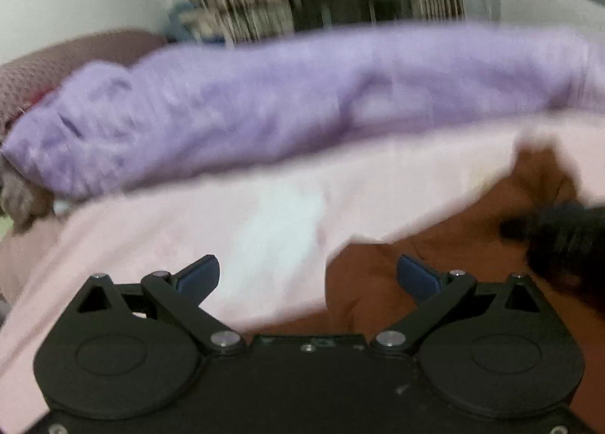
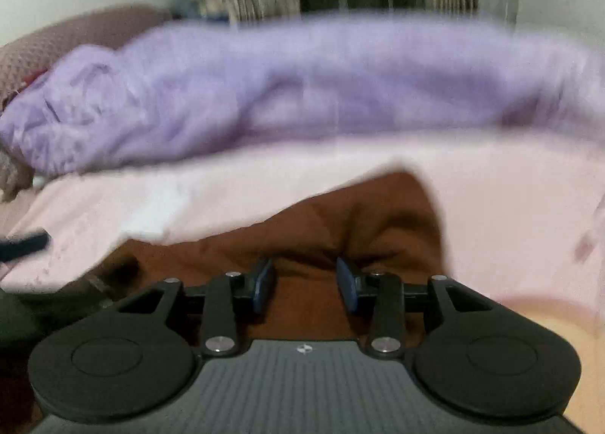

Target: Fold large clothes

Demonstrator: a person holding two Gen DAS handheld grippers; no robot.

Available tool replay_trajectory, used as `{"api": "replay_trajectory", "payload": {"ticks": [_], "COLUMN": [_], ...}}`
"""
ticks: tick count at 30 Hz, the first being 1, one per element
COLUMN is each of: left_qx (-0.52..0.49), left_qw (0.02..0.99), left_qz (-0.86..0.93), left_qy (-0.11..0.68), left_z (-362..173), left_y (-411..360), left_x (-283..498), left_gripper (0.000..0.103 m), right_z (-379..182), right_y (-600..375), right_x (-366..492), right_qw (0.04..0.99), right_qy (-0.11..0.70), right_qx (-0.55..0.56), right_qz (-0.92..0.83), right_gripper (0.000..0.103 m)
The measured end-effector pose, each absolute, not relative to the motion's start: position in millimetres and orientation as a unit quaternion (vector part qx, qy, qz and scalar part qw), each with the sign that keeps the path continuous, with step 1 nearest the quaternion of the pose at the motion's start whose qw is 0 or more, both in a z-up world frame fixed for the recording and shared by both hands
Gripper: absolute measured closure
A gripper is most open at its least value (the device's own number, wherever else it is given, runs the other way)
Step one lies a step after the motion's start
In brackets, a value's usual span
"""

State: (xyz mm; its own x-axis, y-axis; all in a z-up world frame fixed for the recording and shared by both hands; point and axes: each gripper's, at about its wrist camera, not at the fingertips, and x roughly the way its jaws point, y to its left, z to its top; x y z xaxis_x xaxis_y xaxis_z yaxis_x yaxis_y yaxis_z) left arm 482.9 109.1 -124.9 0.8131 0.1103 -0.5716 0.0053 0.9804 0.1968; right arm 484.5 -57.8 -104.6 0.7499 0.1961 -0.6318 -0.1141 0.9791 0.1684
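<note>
The left gripper point(image 1: 308, 279) has its fingers spread wide, holding nothing, above the pink cloth point(image 1: 234, 207) edge. The right gripper point(image 2: 304, 284) fingers stand partly apart over the brown garment point(image 2: 321, 222), grasping nothing.

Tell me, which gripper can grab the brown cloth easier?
Probably the right gripper: the brown cloth lies straight between its open fingers. The left gripper straddles the pink cloth's edge.

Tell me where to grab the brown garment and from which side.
Grip the brown garment at the bunched ridge just ahead of the right gripper, coming straight in from the near side. The raised folds there give the open jaws something to pinch. Its far edge meets the pink sheet, so a grip there might catch both.
</note>
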Motion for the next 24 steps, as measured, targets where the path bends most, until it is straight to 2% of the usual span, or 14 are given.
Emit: {"api": "replay_trajectory", "payload": {"ticks": [3,10,12,15,18,21,24], "left_qx": [0.066,0.058,0.073,0.072,0.066,0.095,0.106], "left_qw": [0.954,0.954,0.956,0.961,0.962,0.959,0.944], "left_qz": [0.026,0.028,0.043,0.051,0.038,0.036,0.039], "left_qy": [0.292,0.294,0.282,0.262,0.263,0.265,0.309], "left_z": [-117.2,-112.5,-95.4,-64.8,-46.9,-52.5,-81.7], "left_y": [118.2,120.0,119.9,119.4,118.8,111.4,107.4], "left_x": [483.0,480.7,459.7,427.1,395.0,372.6,379.8], "left_gripper": [0.0,0.0,0.0,0.0,0.0,0.0,0.0], "right_z": [-103.8,-98.7,-81.3,-51.1,-43.0,-52.8,-73.4], "right_y": [-67.9,-62.1,-63.4,-62.1,-54.9,-48.1,-43.3], "right_x": [485.9,480.8,465.4,429.2,396.4,374.7,379.2], "right_qw": [0.929,0.932,0.936,0.955,0.958,0.956,0.949], "right_qy": [0.345,0.343,0.337,0.282,0.271,0.274,0.298], "right_qx": [0.092,0.067,0.057,0.034,0.017,0.005,-0.002], "right_qz": [0.094,0.092,0.084,0.084,0.094,0.105,0.1], "right_gripper": [0.054,0.052,0.057,0.056,0.057,0.057,0.057]}}
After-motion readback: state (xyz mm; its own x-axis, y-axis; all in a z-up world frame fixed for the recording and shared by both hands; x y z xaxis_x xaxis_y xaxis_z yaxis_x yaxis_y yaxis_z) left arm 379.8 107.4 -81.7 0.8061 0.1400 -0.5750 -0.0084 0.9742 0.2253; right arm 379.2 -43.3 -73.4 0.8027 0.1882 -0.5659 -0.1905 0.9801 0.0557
